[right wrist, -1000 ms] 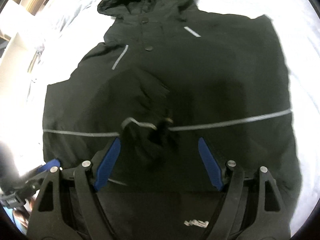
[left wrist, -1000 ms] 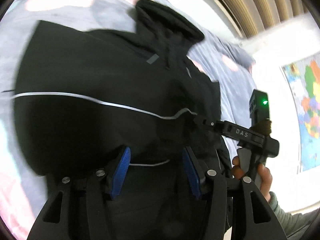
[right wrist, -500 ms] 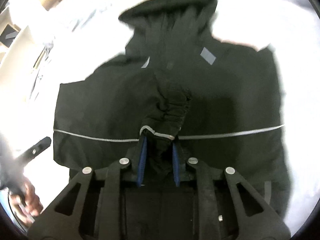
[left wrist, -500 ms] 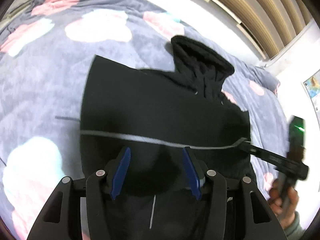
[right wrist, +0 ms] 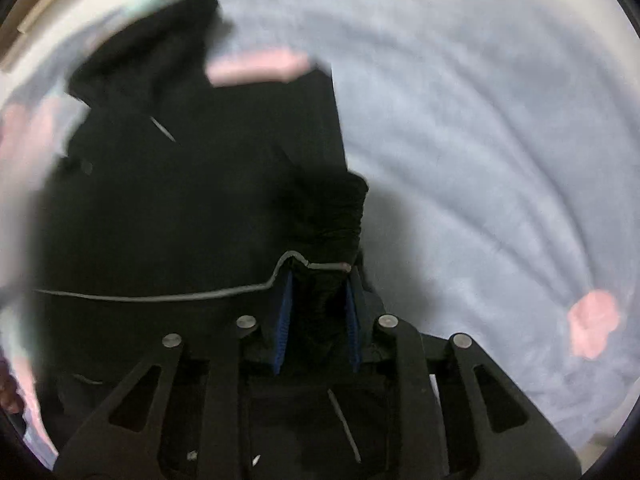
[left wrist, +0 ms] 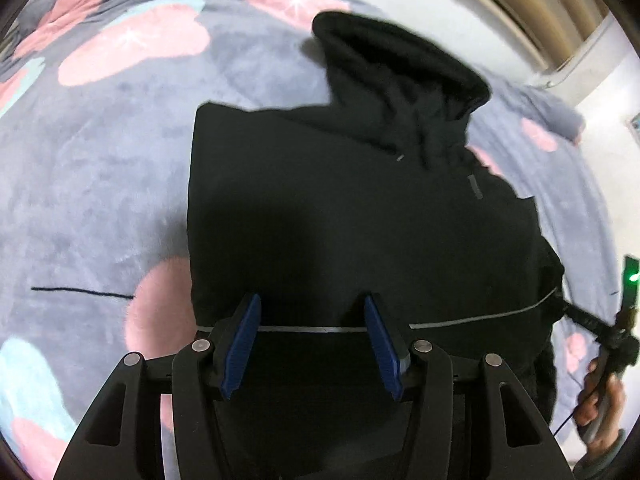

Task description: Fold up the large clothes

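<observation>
A black hooded jacket (left wrist: 360, 216) with a thin grey reflective stripe lies on a blanket, hood (left wrist: 400, 68) at the far end. My left gripper (left wrist: 312, 320) is open and empty, its blue pads just above the jacket at the stripe. My right gripper (right wrist: 318, 280) is shut on a bunched sleeve cuff (right wrist: 328, 216) of the jacket (right wrist: 180, 208), held over the garment's right edge. The right gripper also shows at the right of the left wrist view (left wrist: 576, 316), gripping the jacket's edge.
The grey-blue plush blanket (left wrist: 100, 180) with pink and teal patches covers the surface all round the jacket; it also fills the right wrist view (right wrist: 500, 160). A loose dark thread (left wrist: 80, 291) lies left of the jacket. Curtains and a white wall are behind.
My right gripper closed on the sleeve cuff and has carried it rightward across the jacket to its right side. My left gripper stayed open and pulled back over the stripe.
</observation>
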Demonstrator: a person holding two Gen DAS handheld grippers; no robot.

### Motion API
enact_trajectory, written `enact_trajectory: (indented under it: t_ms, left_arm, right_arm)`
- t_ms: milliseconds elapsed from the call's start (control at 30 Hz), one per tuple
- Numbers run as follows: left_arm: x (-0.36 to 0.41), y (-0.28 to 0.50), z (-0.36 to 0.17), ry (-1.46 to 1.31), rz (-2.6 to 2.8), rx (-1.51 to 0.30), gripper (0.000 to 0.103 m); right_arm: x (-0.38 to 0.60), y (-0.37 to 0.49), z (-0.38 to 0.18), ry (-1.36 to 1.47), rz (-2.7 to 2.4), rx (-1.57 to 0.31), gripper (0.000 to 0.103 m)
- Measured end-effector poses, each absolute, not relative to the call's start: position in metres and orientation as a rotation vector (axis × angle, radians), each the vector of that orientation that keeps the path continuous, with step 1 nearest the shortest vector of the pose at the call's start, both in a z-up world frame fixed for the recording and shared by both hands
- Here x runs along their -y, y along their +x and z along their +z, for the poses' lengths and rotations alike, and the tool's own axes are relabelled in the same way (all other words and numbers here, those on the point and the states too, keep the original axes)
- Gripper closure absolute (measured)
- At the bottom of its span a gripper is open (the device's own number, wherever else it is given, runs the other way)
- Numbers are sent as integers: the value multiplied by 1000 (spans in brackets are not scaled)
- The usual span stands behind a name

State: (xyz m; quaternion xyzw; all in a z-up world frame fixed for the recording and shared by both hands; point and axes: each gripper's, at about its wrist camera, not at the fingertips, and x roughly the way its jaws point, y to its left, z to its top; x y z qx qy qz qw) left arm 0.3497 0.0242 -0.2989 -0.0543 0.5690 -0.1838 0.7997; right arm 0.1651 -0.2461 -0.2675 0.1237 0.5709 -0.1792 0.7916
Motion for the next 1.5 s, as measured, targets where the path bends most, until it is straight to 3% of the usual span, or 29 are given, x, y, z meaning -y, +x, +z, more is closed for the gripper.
enact_trajectory:
  t_ms: [100, 200, 367, 433, 500, 633, 733, 833, 1067, 1300, 1500]
  left_arm:
    - [-21, 350, -309, -79, -384, -1233, 48]
    - [-22, 348, -308, -53, -380, -1227, 48]
    - [-36, 345, -268, -123, -411, -1161, 48]
    - [-42, 350, -247, -193, -433, -1113, 47]
    - [-40, 361, -238, -217, -447, -1096, 47]
    - [-25, 385, -260, -167, -408, -1144, 48]
    - [-24, 400, -310, -113, -322, -1265, 48]
    - [-39, 410, -337, -207, -300, -1298, 48]
    - [-37, 405, -325, -154, -292, -1275, 48]
    - [-62, 342, -268, -193, -399, -1175, 48]
    - [-52, 318, -310, -83, -399, -1259, 47]
  right_arm:
    - [250, 169, -292, 289, -401, -1253, 68]
    - [251, 173, -287, 293, -394, -1268, 67]
    - [250, 159, -232, 300, -316, -1209, 63]
    - [247, 160, -206, 284, -298, -1143, 55]
    - [241, 174, -192, 268, -279, -1110, 54]
    - [230, 208, -214, 261, -291, -1147, 56]
    - [234, 228, -254, 287, -313, -1245, 63]
    - [236, 229, -277, 274, -300, -1274, 64]
    - [228, 224, -270, 225, -302, -1294, 64]
    - [207, 156, -205, 264, -322, -1216, 62]
    - [212, 134, -263, 356, -374, -1375, 60]
